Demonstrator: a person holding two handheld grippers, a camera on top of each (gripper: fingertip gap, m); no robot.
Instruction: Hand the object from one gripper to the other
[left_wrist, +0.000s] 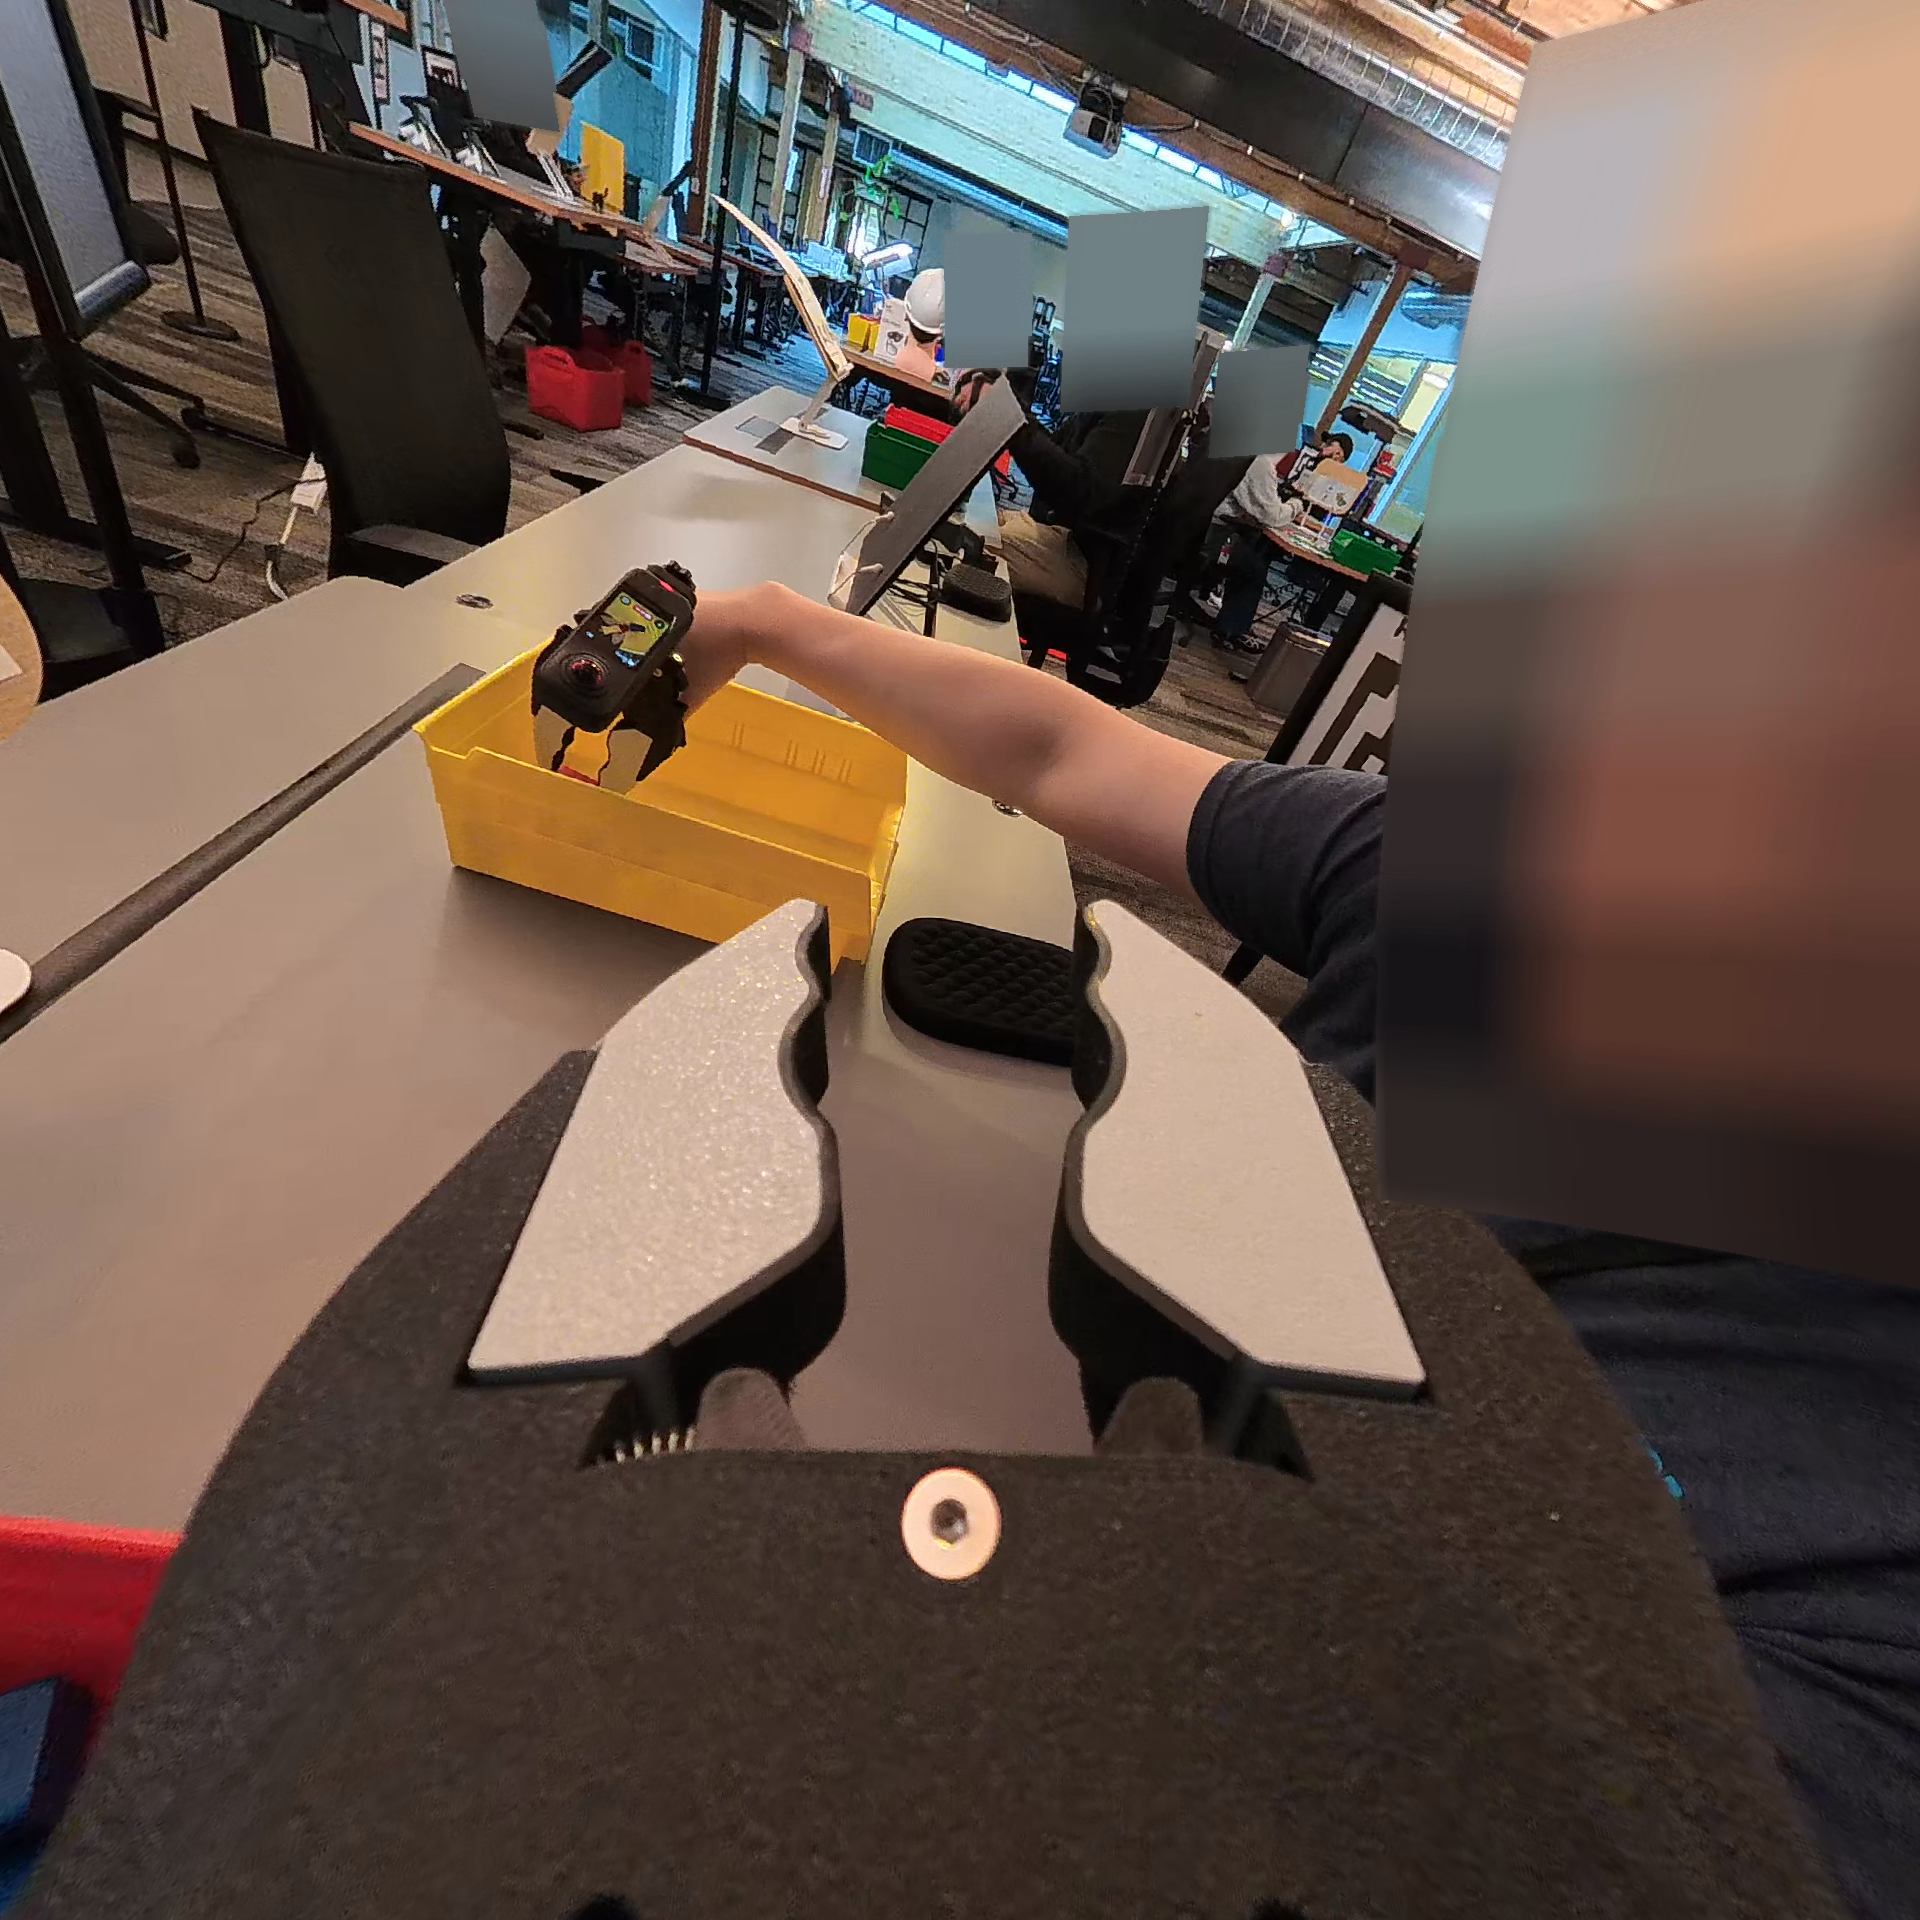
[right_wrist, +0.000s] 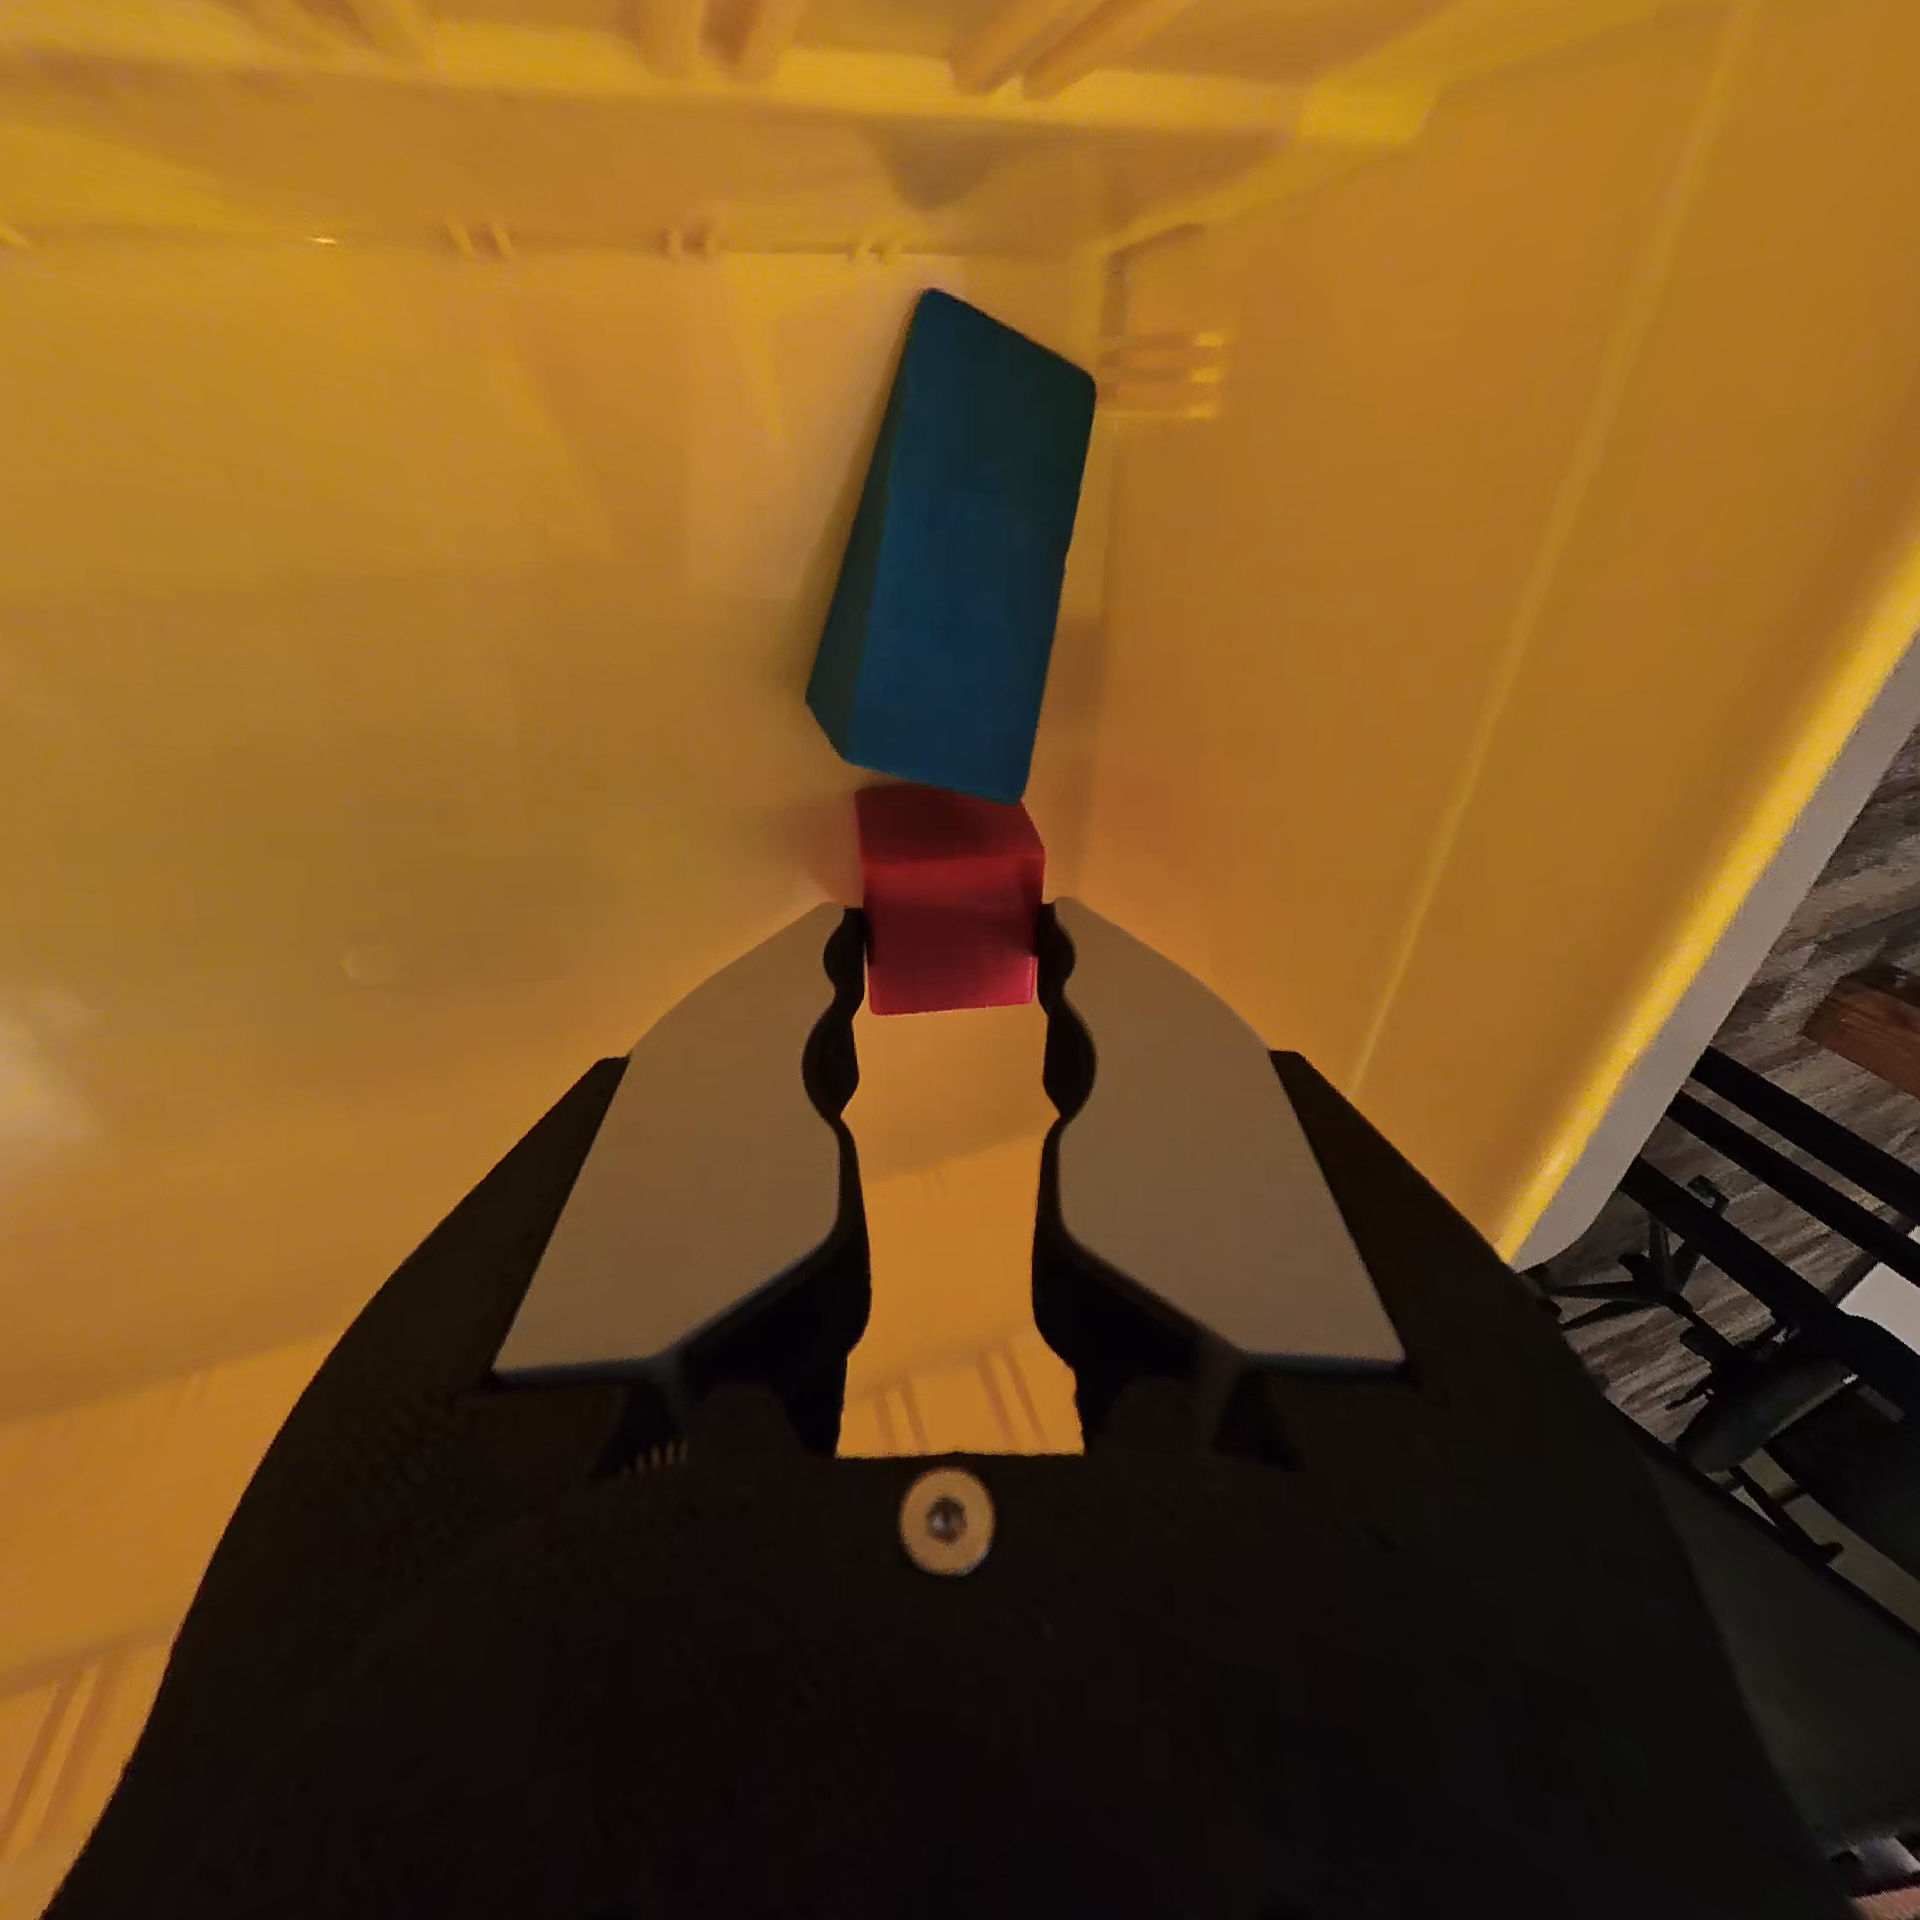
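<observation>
In the right wrist view my right gripper (right_wrist: 951, 927) is down inside a yellow bin (right_wrist: 416, 623), its two fingertips pressed on either side of a small red cube (right_wrist: 951, 894). A blue rectangular block (right_wrist: 956, 551) lies just beyond the cube, touching it, near the bin's right wall. In the left wrist view my left gripper (left_wrist: 951, 935) is open and empty above the grey table (left_wrist: 312, 1039). Farther off, that view shows the right gripper (left_wrist: 597, 764) reaching into the yellow bin (left_wrist: 665, 862), held by a person's hand and arm.
A black ribbed pad (left_wrist: 982, 987) lies on the table just beyond my left fingertips, right of the bin. A red object (left_wrist: 62, 1600) shows at the lower left edge. A person sits close on the right. Chairs, desks and people fill the room behind.
</observation>
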